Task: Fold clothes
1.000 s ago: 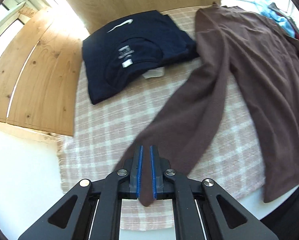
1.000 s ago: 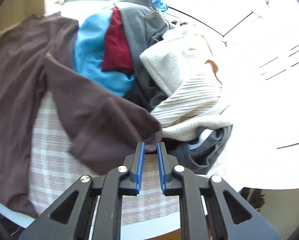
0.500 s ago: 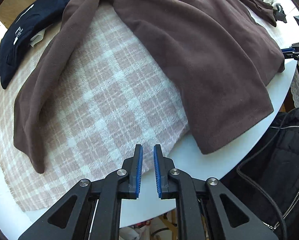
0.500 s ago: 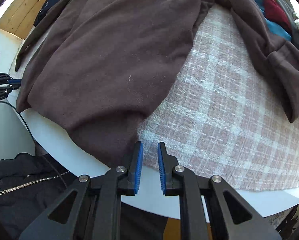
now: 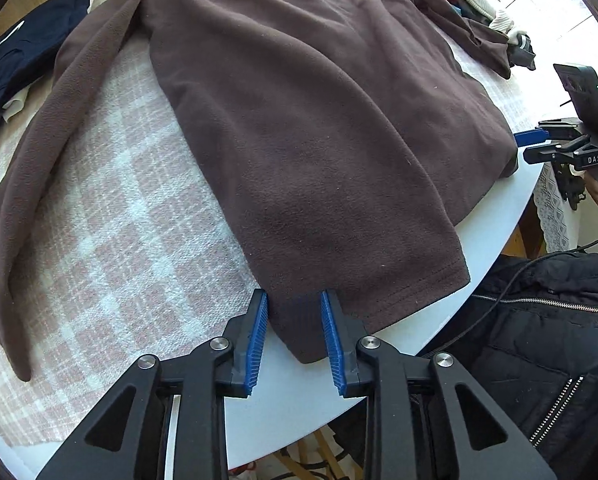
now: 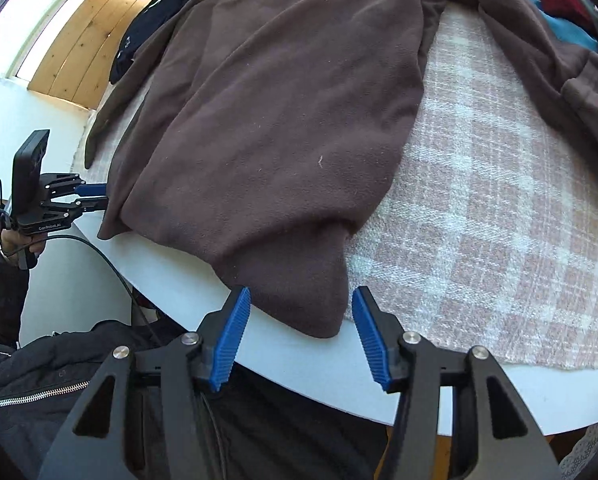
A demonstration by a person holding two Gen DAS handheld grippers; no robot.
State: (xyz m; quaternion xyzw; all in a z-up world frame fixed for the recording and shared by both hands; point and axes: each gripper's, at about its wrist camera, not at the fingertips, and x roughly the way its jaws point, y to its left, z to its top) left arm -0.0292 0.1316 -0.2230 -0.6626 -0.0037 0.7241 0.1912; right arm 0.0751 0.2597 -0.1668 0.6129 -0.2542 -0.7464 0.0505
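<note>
A brown long-sleeved fleece shirt lies spread on the checked cloth, its hem at the near table edge; it also shows in the right wrist view. My left gripper is open with its blue pads either side of the shirt's left hem corner. My right gripper is open wide around the right hem corner. Each gripper shows in the other's view, the right one and the left one.
A folded navy T-shirt lies at the far left. A pile of unfolded clothes sits at the far right. The white round table edge is just below both grippers. A black jacket is by the table edge.
Both grippers let go of the sleeves, swung to the shirt's hem at the near table edge, and opened around its two corners.
</note>
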